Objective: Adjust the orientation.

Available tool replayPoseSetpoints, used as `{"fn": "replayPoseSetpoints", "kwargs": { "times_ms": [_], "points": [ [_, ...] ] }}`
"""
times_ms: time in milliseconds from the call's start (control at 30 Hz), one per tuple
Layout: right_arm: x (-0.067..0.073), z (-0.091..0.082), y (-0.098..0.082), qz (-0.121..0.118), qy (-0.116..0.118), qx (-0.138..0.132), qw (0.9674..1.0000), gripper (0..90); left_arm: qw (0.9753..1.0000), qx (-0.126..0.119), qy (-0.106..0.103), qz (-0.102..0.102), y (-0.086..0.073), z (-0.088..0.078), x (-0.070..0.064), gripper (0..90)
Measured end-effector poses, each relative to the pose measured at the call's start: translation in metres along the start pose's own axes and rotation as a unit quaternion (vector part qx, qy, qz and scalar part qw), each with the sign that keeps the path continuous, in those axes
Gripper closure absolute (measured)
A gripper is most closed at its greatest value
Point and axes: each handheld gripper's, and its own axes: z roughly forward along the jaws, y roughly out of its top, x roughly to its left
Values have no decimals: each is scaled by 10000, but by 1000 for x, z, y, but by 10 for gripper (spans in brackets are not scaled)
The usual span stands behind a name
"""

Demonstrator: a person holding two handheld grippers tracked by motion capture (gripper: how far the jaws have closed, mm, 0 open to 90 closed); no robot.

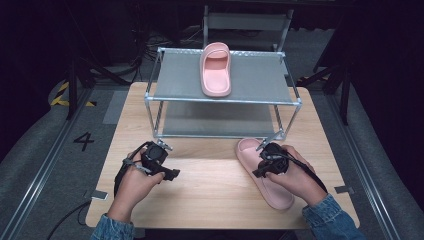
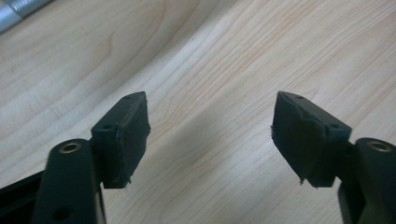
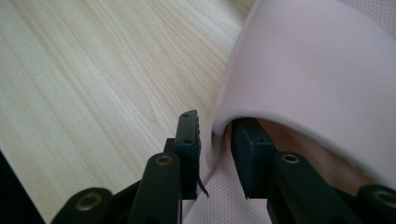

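My right hand (image 1: 295, 172) covered the middle of the near slipper (image 1: 272, 192); whether my right gripper (image 3: 215, 140) actually pinched its strap stayed unclear.

A rack (image 1: 223, 100) stands at the far middle of the tabletop (image 1: 210, 192). One slipper (image 1: 216, 68) lies on its top shelf, toe toward the person. A second slipper (image 1: 263, 172) lies on the tabletop just before the rack's right front leg, running toward the near right. The right claw (image 1: 263, 167) sits at that slipper's strap, one jaw inside it, one outside. The left claw (image 1: 172, 174) is over bare tabletop, left of the slipper, before the rack's left front leg.
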Motion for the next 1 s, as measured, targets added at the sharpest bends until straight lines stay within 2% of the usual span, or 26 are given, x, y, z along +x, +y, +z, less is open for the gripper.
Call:
{"fn": "replayPoseSetpoints", "kwargs": {
  "times_ms": [167,333,600,633,733,800,933,1000],
  "points": [
    [0,4,1,43,-89,55,9999,801,9999,118,47,79,-6,9,6,220],
    [0,1,1,51,-156,70,9998,830,9996,269,17,39,-10,16,9,210],
    [0,-8,1,128,-102,-20,9999,862,9996,278,-49,28,-10,15,9,198],
    [0,-8,1,128,-102,-20,9999,862,9997,239,-34,88,-10,15,10,198],
    [0,-13,2,126,35,-83,9999,862,9997,228,-60,76,-10,13,10,198],
    [1,-19,4,118,212,-173,9996,862,9997,240,-56,71,-11,12,12,196],
    [4,-25,7,40,263,-181,9995,862,9996,257,-34,61,-11,12,13,195],
    [8,-35,12,-53,251,-187,9995,861,9996,268,-58,56,-11,12,13,195]
  ]
}}
